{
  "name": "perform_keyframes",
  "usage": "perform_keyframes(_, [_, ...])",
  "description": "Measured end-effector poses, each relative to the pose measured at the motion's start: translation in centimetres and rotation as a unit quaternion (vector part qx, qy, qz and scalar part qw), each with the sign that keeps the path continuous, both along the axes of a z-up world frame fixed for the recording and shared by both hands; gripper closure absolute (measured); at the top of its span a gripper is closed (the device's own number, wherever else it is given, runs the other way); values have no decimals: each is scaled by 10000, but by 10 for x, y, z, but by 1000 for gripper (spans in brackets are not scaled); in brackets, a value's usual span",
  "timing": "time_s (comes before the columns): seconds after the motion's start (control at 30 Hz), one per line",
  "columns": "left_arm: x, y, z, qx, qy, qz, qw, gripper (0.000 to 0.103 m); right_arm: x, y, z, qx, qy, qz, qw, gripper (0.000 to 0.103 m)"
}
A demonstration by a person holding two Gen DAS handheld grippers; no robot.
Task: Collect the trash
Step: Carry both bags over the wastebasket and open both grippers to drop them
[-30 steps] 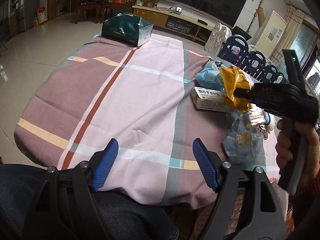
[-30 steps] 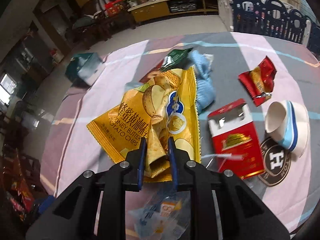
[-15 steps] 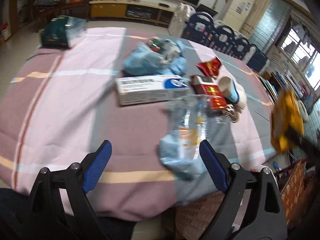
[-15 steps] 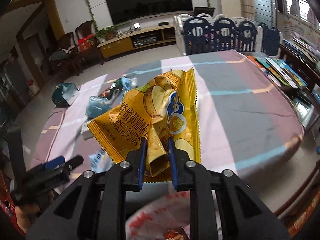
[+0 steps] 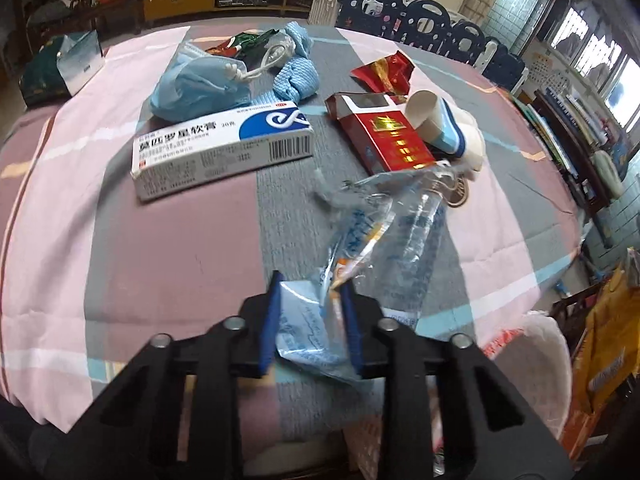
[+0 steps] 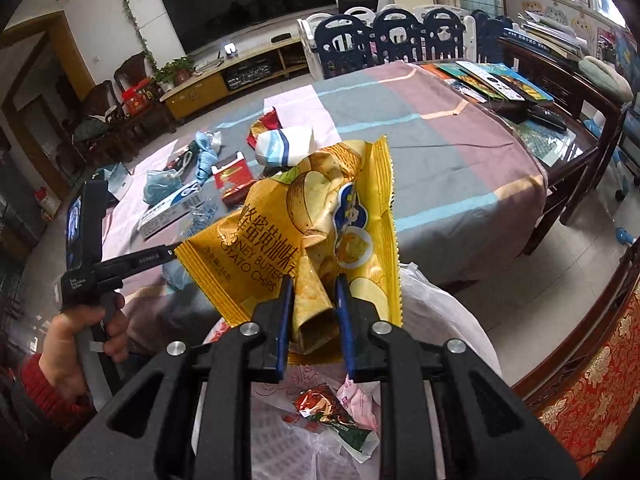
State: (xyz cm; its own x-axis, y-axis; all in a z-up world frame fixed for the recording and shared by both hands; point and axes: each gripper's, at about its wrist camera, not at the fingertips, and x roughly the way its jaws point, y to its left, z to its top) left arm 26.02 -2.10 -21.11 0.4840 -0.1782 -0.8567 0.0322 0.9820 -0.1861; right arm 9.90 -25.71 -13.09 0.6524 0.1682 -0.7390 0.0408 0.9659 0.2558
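My right gripper [image 6: 311, 312] is shut on a yellow potato chip bag [image 6: 304, 232] and holds it just above an open white trash bag [image 6: 444, 312] beside the table; wrappers lie inside the bag. My left gripper [image 5: 310, 320] is closed around the near end of a clear blue-printed plastic bag [image 5: 372, 236] lying on the tablecloth. Other trash lies on the table: a white medicine box [image 5: 220, 152], a red cigarette pack [image 5: 384, 136], a paper cup [image 5: 436, 124], a blue face mask [image 5: 196, 80] and a red wrapper [image 5: 384, 74].
The round table has a pink and grey checked cloth [image 5: 120, 240]. A green tissue box [image 5: 60, 66] stands at its far left. The white trash bag [image 5: 536, 344] hangs below the table's right edge. Books and remotes lie on a side table [image 6: 516, 92].
My left gripper swung right across the table and closed on the clear plastic bag. My right gripper carried the chip bag off the table to above the trash bag.
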Motion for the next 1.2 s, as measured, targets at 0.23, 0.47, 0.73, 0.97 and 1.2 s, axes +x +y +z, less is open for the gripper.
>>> perform_keyframes(0.23, [-36, 19, 14, 7, -390, 362, 9986, 88, -10, 12, 8, 51, -141, 187, 9997, 81])
perform_keyframes(0.47, [-92, 35, 78, 615, -1433, 862, 9840, 88, -15, 24, 13, -55, -115, 326, 9994, 81])
perform_keyframes(0.73, [-153, 27, 125, 777, -2099, 827, 9711, 88, -25, 34, 21, -137, -136, 537, 9984, 81])
perform_keyframes(0.97, [-170, 17, 127, 760, -2119, 630, 9723, 88, -40, 37, 31, -271, -219, 538, 9979, 81])
perform_keyframes(1.2, [-171, 13, 124, 715, -2099, 549, 9736, 88, -46, 27, 23, -203, -43, 419, 9989, 81])
